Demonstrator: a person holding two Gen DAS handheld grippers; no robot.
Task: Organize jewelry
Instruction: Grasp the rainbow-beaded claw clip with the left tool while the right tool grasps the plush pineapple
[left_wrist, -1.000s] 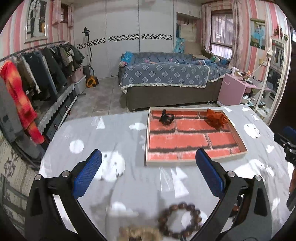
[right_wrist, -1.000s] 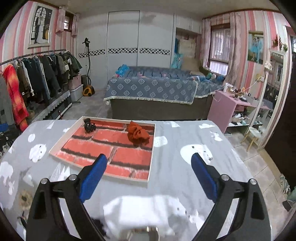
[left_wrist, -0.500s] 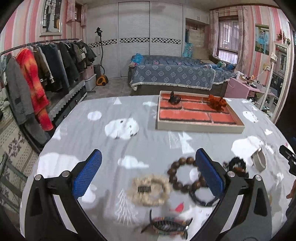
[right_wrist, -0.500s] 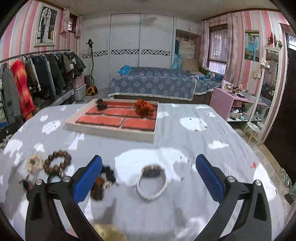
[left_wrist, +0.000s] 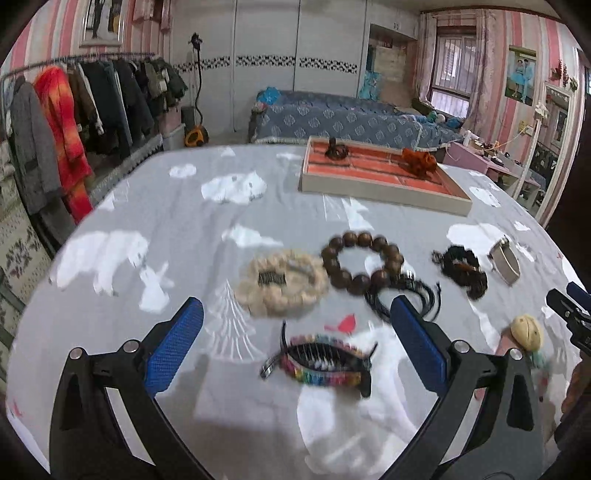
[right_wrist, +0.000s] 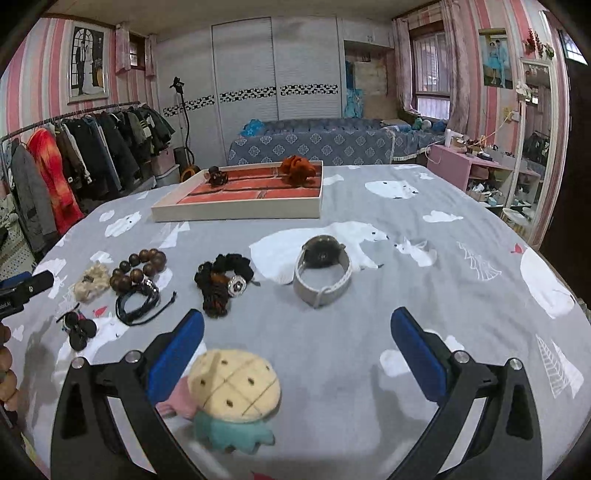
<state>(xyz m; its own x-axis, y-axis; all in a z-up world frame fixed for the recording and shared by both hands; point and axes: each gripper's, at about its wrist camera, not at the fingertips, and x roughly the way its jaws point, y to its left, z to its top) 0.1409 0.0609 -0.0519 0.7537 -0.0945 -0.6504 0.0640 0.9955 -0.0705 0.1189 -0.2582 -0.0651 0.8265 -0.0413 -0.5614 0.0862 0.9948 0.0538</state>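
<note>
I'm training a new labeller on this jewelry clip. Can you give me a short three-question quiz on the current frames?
1. True or false: the tray already holds two items.
2. What lies nearest the right gripper?
A. the watch
B. the pineapple plush
C. the wooden bead bracelet
3. Fill in: both grippers are ____ and hold nothing; the rainbow hair comb lies in front of the left gripper.

Key: 1 true; 2 B; 3 open.
</note>
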